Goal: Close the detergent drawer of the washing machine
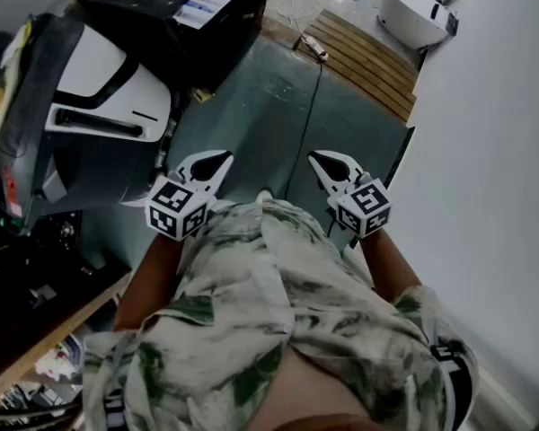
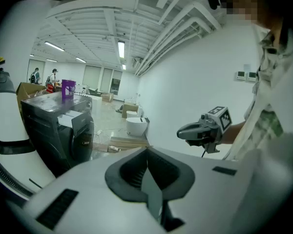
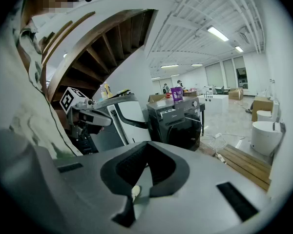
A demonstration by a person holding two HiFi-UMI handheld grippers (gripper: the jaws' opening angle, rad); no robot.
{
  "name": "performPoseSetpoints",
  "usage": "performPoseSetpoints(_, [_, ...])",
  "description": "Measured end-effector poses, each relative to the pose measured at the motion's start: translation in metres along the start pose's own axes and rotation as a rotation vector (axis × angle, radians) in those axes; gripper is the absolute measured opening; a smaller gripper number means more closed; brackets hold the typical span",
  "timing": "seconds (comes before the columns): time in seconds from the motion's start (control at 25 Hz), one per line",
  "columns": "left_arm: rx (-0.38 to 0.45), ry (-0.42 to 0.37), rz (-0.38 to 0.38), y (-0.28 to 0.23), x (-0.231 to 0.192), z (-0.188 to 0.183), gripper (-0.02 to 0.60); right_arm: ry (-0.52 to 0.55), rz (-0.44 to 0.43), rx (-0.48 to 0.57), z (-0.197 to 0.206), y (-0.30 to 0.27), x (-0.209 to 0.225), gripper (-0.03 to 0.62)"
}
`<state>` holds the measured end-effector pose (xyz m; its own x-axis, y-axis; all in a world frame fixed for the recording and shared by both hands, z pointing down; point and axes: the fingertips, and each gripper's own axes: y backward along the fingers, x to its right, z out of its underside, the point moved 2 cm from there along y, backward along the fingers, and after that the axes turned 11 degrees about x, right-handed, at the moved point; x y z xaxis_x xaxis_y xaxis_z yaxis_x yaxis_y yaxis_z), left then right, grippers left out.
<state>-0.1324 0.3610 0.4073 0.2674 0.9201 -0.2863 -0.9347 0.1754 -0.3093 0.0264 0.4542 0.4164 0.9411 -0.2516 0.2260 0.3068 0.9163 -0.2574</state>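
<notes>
A black washing machine (image 1: 190,14) stands at the far upper left of the head view, with a pale sheet on its top. It also shows as the dark washing machine (image 2: 58,128) at the left of the left gripper view, and as the same washing machine (image 3: 178,123) ahead in the right gripper view. I cannot make out its detergent drawer. My left gripper (image 1: 217,163) and right gripper (image 1: 322,162) are both shut and empty. They are held side by side close to the person's torso, well short of the machine. Each gripper view shows the other gripper (image 2: 183,132) (image 3: 105,121) in the air.
A white and black appliance (image 1: 99,101) leans at the left. A teal floor mat (image 1: 278,106) with a cable (image 1: 312,106) across it lies ahead. Beyond it lie a wooden pallet (image 1: 368,57) and a white round tub (image 1: 413,12). A white wall (image 1: 494,151) runs along the right.
</notes>
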Motion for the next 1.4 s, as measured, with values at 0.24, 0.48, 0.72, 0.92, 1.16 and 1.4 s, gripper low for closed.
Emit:
performPoseSetpoints(0.24, [0.005, 0.011, -0.007, -0.002, 0.001, -0.002, 0.025, 0.011, -0.018, -0.015, -0.001, -0.009, 0.005, 0.020])
performPoseSetpoints(0.48, [-0.002, 0.040, -0.021, 0.002, -0.022, -0.002, 0.025, 0.025, -0.033, 0.015, -0.012, -0.038, 0.009, 0.025])
performPoseSetpoints(0.72, [0.010, 0.041, -0.015, -0.008, -0.064, -0.014, 0.025, 0.038, -0.008, 0.005, -0.023, -0.082, 0.021, 0.121])
performPoseSetpoints(0.92, [0.024, 0.050, 0.003, -0.023, -0.097, -0.031, 0.025, 0.060, 0.018, -0.012, -0.038, -0.116, 0.036, 0.123])
performPoseSetpoints(1.16, [0.025, 0.041, 0.021, -0.030, -0.144, -0.057, 0.025, 0.072, 0.040, -0.018, -0.062, -0.161, 0.050, 0.121])
performPoseSetpoints(1.4, [0.037, 0.061, 0.026, -0.030, -0.185, -0.061, 0.025, 0.084, 0.062, -0.028, -0.068, -0.206, 0.060, 0.121])
